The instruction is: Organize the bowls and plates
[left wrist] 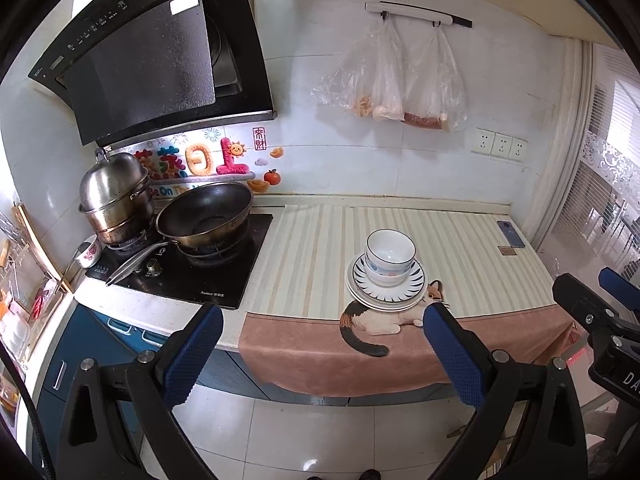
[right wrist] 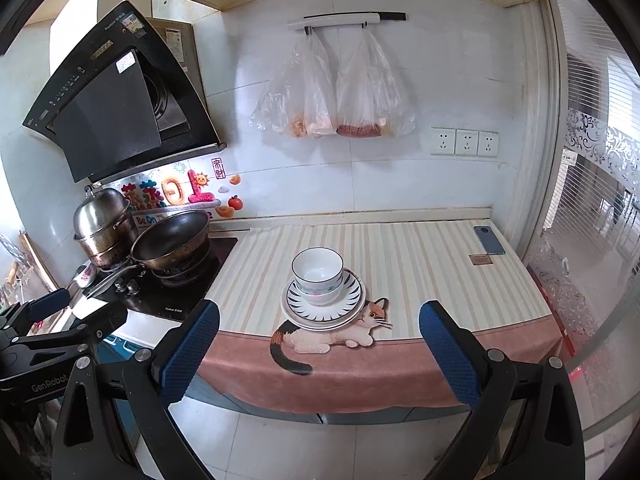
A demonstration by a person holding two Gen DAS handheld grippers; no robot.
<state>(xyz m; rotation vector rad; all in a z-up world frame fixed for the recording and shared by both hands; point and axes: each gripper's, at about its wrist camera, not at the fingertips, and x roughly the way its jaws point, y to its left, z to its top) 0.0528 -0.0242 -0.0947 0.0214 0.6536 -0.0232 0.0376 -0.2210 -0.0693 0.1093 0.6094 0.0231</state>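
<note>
Ahead of the spread claws, one stack on the striped cloth: two white bowls (right wrist: pixel 318 274) nested on what look like two round plates (right wrist: pixel 324 312) — the upper one with a dark rayed rim. To the claws' left stand one black wok (left wrist: pixel 206 216), one lidded steel steamer pot (left wrist: pixel 116 196) and one small flower-patterned bowl (left wrist: pixel 91 252). High ahead hang two clear plastic bags (right wrist: pixel 332 92) beside three white wall sockets (right wrist: pixel 466 142) — and one dark phone (right wrist: pixel 490 240) lies far right.
</note>
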